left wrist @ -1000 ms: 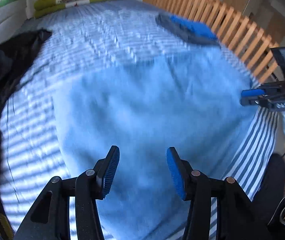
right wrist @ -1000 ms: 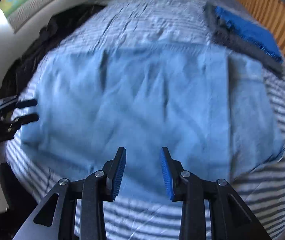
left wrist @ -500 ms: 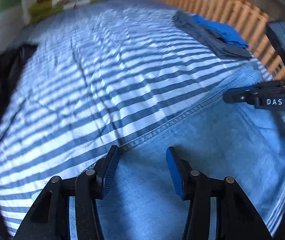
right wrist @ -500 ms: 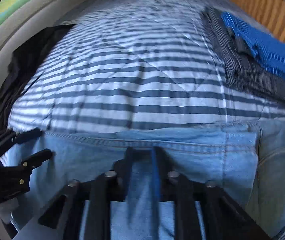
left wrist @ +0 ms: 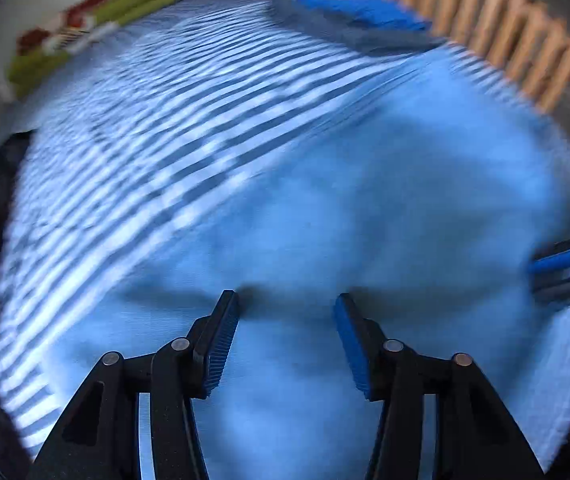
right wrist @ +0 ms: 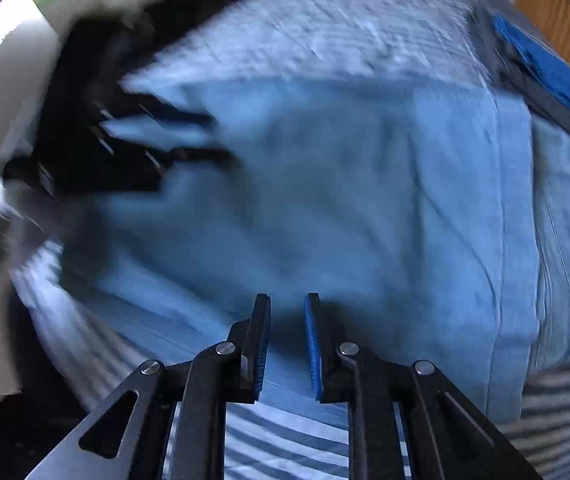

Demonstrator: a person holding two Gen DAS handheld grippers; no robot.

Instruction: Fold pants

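Light blue jeans (left wrist: 365, 200) (right wrist: 365, 184) lie spread across the striped bed cover (left wrist: 165, 128), blurred by motion. My left gripper (left wrist: 286, 300) hangs just over the denim, jaws wide and opening, nothing between the pads. From the right wrist view it shows as a dark blur (right wrist: 217, 138) at the jeans' left end. My right gripper (right wrist: 287, 300) is above the jeans' near edge. Its jaws stand a narrow gap apart and are opening, with only shadowed denim below the gap. It also shows at the right edge of the left wrist view (left wrist: 553, 270).
A folded stack of dark grey and bright blue clothes (left wrist: 365, 20) (right wrist: 545, 72) sits at the far right by the wooden slatted rail (left wrist: 505, 32). A black garment (right wrist: 97, 60) lies along the left side. Green and red folded bedding (left wrist: 85, 28) rests at the far end.
The right jaws, closed at the jeans' hem half a second ago, now stand slightly apart further back toward the near edge. The left gripper has shifted from the hem onto the denim.
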